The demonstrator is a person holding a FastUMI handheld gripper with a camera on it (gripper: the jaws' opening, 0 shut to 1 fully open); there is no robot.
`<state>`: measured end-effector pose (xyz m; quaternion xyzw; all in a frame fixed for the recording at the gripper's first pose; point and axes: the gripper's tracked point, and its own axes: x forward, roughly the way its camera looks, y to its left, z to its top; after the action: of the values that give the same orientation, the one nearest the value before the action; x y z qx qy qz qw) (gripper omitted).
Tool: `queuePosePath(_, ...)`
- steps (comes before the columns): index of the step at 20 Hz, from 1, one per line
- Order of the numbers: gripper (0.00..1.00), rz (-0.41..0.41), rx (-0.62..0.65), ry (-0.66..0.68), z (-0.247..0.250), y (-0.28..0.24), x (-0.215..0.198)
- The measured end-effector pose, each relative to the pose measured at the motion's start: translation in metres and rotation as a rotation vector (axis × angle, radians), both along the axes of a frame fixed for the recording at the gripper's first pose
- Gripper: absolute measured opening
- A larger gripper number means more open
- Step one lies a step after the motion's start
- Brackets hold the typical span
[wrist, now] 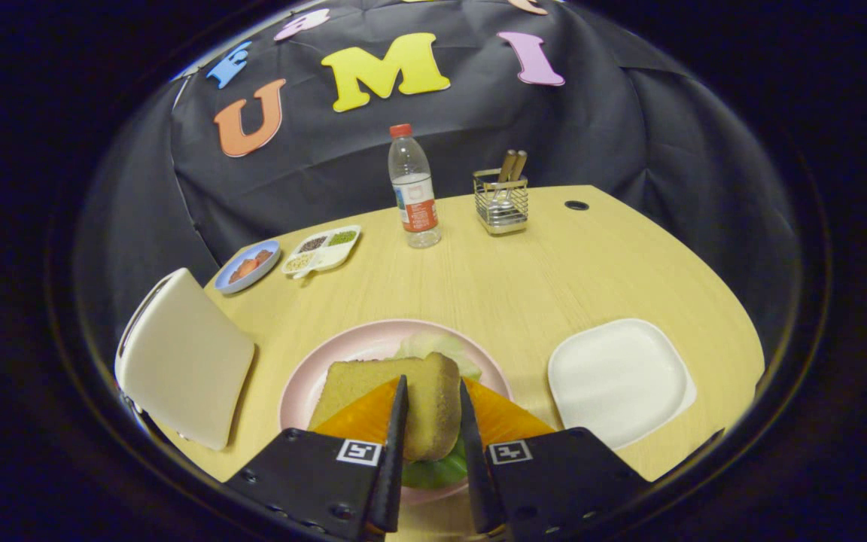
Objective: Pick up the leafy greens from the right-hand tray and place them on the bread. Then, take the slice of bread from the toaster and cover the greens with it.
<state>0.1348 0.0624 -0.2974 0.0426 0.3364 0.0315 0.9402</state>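
The hand-held gripper (433,421) has its two fingers drawn narrow, pressing on either side of a thick, tan slice of bread (403,399). The slice lies low over a round pink plate (343,350) near the desk's front edge. Its long axis runs across the fingers, stretching out to their left. Pale and dark leafy greens (437,473) peek out beneath and behind the slice, so the greens step looks done. The covering step seems nearly finished; whether the slice already rests on the greens is hard to tell. A square white tray (618,380) sits near the desk's right edge. A cream toaster (185,357) stands at the left edge.
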Motion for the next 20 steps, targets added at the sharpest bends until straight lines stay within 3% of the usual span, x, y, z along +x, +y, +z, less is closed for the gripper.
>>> queuePosePath(3,0.61,0.011,-0.081,-0.005,-0.007,-0.002,0.001)
queuePosePath(4,0.61,0.013,-0.113,-0.001,-0.009,-0.003,0.001)
queuePosePath(5,0.68,0.016,-0.134,-0.006,-0.008,-0.001,0.001)
queuePosePath(7,0.84,0.021,-0.141,-0.041,0.002,0.004,0.0)
queuePosePath(8,0.84,0.03,-0.134,-0.06,0.007,0.009,-0.002)
queuePosePath(10,0.98,0.033,-0.133,-0.081,0.016,0.016,-0.006)
queuePosePath(14,0.97,0.032,-0.14,-0.138,0.047,0.029,-0.021)
queuePosePath(20,0.97,0.036,-0.126,-0.337,0.136,0.046,-0.06)
